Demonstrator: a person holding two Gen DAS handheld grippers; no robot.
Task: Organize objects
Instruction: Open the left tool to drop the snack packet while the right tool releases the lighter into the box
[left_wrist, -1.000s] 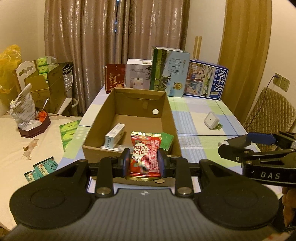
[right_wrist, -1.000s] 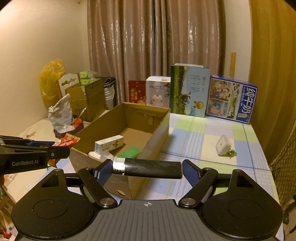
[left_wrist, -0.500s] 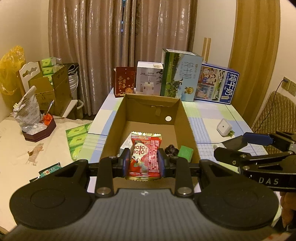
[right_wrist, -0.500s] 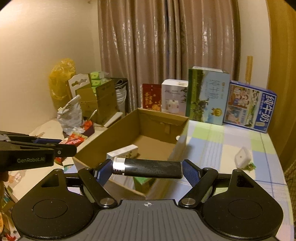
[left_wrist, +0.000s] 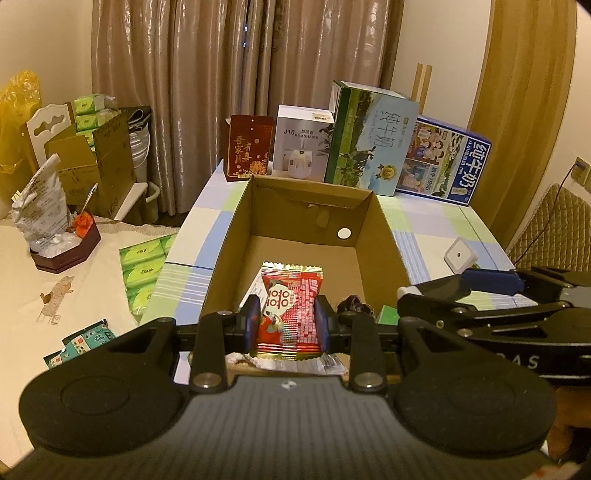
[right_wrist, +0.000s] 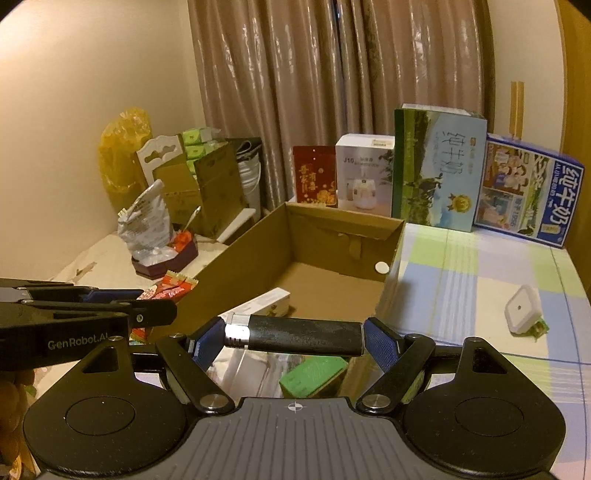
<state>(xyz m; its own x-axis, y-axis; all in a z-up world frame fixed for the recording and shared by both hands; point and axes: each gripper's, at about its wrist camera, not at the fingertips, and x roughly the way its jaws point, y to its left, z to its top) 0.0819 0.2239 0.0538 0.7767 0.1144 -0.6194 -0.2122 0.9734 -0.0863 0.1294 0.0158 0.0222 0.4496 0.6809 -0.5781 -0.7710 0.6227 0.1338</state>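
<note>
We see a red snack packet (left_wrist: 289, 307) with gold crimped ends standing upright at lower centre of the left view, above the near end of an open brown cardboard box (left_wrist: 384, 221). At lower centre of the right view, a black cylinder with a silver cap (right_wrist: 295, 334) lies level, crosswise. In the box we see a white carton (right_wrist: 264, 301) and a green packet (right_wrist: 314, 373).

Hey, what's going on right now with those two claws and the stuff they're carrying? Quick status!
Left claw shut on red snack packet. Right claw shut on black cylinder with silver cap. Both over open brown cardboard box; nothing blocking.
</note>
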